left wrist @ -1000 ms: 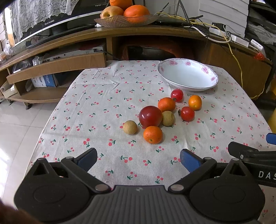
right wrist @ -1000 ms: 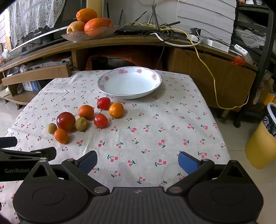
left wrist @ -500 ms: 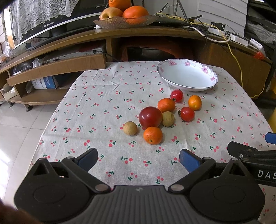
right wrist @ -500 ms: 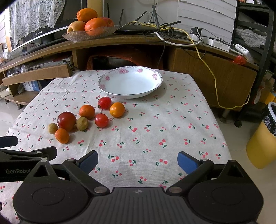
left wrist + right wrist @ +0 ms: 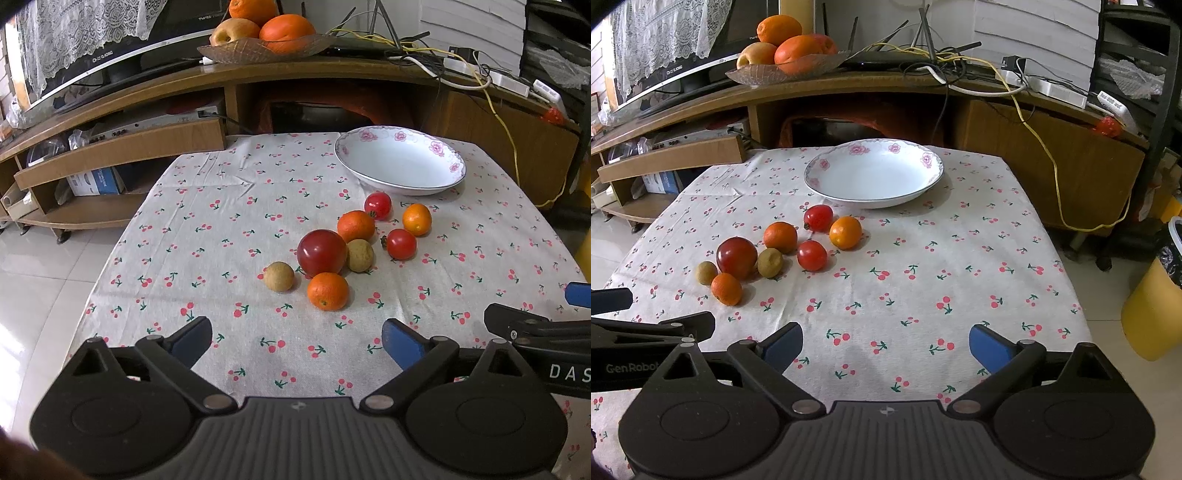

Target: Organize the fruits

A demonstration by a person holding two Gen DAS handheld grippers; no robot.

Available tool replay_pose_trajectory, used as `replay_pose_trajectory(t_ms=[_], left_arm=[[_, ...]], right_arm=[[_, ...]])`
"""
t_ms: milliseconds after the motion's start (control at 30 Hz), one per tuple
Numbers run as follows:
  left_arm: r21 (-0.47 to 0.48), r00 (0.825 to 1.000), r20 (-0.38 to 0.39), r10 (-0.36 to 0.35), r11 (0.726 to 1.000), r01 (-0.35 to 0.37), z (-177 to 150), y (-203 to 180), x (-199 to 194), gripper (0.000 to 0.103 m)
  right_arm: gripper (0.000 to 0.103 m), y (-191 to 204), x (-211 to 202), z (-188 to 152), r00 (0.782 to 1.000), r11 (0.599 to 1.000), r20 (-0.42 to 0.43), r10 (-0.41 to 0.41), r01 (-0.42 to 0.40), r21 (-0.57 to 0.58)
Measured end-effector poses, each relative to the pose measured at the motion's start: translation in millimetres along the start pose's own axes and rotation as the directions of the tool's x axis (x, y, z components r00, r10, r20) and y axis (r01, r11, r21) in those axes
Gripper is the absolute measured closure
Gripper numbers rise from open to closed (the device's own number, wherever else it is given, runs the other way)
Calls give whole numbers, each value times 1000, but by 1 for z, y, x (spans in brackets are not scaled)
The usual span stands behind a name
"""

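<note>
Several loose fruits lie in a cluster on the cherry-print tablecloth (image 5: 221, 229): a big red apple (image 5: 321, 252) (image 5: 736, 257), three oranges (image 5: 328, 291) (image 5: 355, 226) (image 5: 416, 219), two red tomatoes (image 5: 400, 243) (image 5: 378, 205) and two small brown fruits (image 5: 279, 276) (image 5: 359, 255). An empty white flowered bowl (image 5: 400, 164) (image 5: 873, 173) stands behind them. My left gripper (image 5: 297, 341) is open and empty, near the table's front, short of the fruits. My right gripper (image 5: 885, 345) is open and empty, to the right of the cluster.
A wooden TV stand (image 5: 295, 74) runs behind the table with a glass dish of oranges and an apple (image 5: 264, 46), cables and a router. A yellow bin (image 5: 1152, 317) stands at the right of the table. Tiled floor lies to the left.
Both grippers have crept slightly forward and tilted a little; the fruits and bowl have not moved. Both stay open.
</note>
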State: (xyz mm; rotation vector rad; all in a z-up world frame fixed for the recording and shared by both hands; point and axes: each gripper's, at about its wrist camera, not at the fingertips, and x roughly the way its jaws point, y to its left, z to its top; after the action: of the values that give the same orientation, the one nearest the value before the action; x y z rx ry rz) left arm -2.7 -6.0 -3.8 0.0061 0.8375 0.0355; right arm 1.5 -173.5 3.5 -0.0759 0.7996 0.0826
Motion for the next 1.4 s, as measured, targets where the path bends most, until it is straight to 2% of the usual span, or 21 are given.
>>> replay_pose_trajectory(t_ms=[367,600,733,867,967,1033,1133,1233,1300,1400], left_arm=[[15,1000,6,-1,1000,1,-1,5,1,4],[39,1000,19,-22,999,21,-2,23,2,4],[90,1000,23,-9,996,7,-3,31,4,10],[123,999,14,-44,991,42,-4,38,12,12],[205,999,23,-49,978,43,1,35,20,16],[234,998,9,-62,970,58,4,36,25,19],[257,997,-5,-75,964,73,5,43,28,21],[222,996,-12,-90,971,91,3,57,27,21],[202,993,-17,-116,972,117,1,63,28,21],[209,991,-17,-135,969,136,-1,64,30,21]], right_arm=[[11,6,6,2,999,999,-18,34,-34,-20],[16,18,13,11,988,984,-26,151,-153,-93],[28,30,23,19,965,955,-57,255,-260,-141],[28,38,34,26,950,935,-89,300,-311,-167],[28,43,40,30,927,906,-112,358,-374,-196],[32,49,42,32,911,883,-123,394,-412,-226],[40,57,52,36,891,855,-156,427,-454,-251],[51,65,63,39,868,830,-194,457,-494,-257],[62,70,69,41,860,821,-205,468,-508,-260],[70,79,77,42,852,810,-222,475,-522,-267]])
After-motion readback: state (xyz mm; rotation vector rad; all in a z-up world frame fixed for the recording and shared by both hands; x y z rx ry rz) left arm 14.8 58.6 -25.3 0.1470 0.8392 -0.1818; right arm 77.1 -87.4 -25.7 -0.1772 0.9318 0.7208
